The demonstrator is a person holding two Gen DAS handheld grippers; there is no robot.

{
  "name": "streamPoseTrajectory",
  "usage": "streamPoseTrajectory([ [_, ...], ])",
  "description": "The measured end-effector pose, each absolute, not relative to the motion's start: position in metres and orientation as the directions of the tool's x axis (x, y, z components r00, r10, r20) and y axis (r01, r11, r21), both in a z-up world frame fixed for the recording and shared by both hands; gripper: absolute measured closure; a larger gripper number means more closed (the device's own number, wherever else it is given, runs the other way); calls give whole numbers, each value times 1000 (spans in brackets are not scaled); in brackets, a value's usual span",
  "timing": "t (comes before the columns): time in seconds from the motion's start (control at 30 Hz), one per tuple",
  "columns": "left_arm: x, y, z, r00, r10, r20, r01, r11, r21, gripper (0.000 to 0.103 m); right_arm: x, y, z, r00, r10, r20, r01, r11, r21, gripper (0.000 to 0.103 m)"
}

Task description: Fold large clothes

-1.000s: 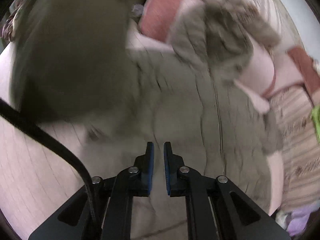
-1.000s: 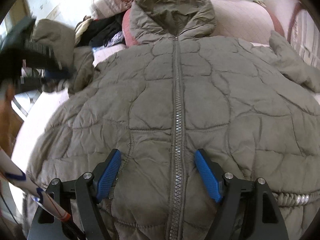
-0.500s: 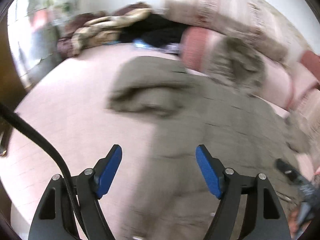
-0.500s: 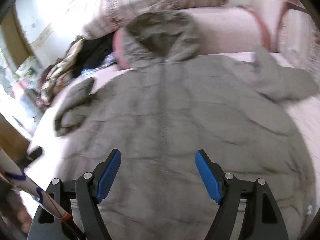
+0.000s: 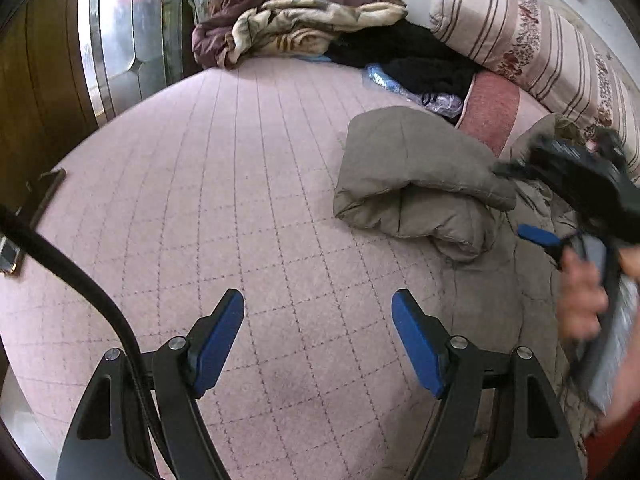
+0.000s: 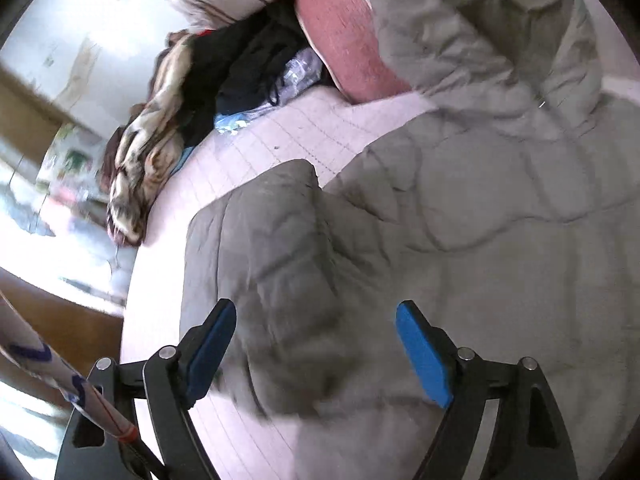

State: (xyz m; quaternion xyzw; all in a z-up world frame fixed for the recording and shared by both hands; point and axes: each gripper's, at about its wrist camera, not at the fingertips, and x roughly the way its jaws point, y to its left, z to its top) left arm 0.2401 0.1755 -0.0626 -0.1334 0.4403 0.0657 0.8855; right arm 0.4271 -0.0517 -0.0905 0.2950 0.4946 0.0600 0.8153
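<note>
An olive-grey quilted hooded jacket lies front up on the pink bedspread. Its hood rests against a pink pillow. One sleeve is doubled over beside the body. My left gripper hangs open above bare bedspread, left of that sleeve, with nothing between its fingers. My right gripper hovers over the folded sleeve; its jaws are opening and the pads press on nothing. In the left wrist view a hand holds the right gripper, one blue pad showing.
A heap of blankets and dark clothes sits at the bed's far side, with a plastic bag beside it. A striped bolster and pink pillow line the head. A wooden wardrobe with mirror stands left of the bed edge.
My left gripper, shut with the sleeve hanging before it, has opened and swung left over bare bedspread; the sleeve now lies doubled. My right gripper moved from the zip to the sleeve.
</note>
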Motion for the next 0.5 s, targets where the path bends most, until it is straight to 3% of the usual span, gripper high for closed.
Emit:
streamPoseTrajectory([
  [0.07, 241, 175, -66, 596, -10, -803, -232, 955, -185, 28, 436, -44, -94, 494, 406, -769, 193, 811, 552, 25],
  [0.1, 241, 173, -67, 594, -11, -804, -233, 955, -185, 28, 438, -38, -93, 483, 413, -772, 176, 818, 547, 48],
  [0.13, 241, 172, -67, 592, -11, -806, -234, 954, -185, 28, 438, -37, -91, 480, 415, -773, 169, 821, 545, 56],
  [0.17, 241, 173, -68, 590, -13, -807, -235, 954, -187, 28, 435, -38, -84, 486, 433, -759, 144, 817, 558, 78],
  [0.33, 237, 173, -68, 586, -18, -810, -245, 949, -198, 28, 408, -60, -41, 551, 331, -766, 108, 882, 458, 84],
  [0.5, 229, 165, -65, 584, -21, -812, -222, 957, -185, 28, 371, -135, -20, 577, 118, -808, 229, 926, 299, 84],
])
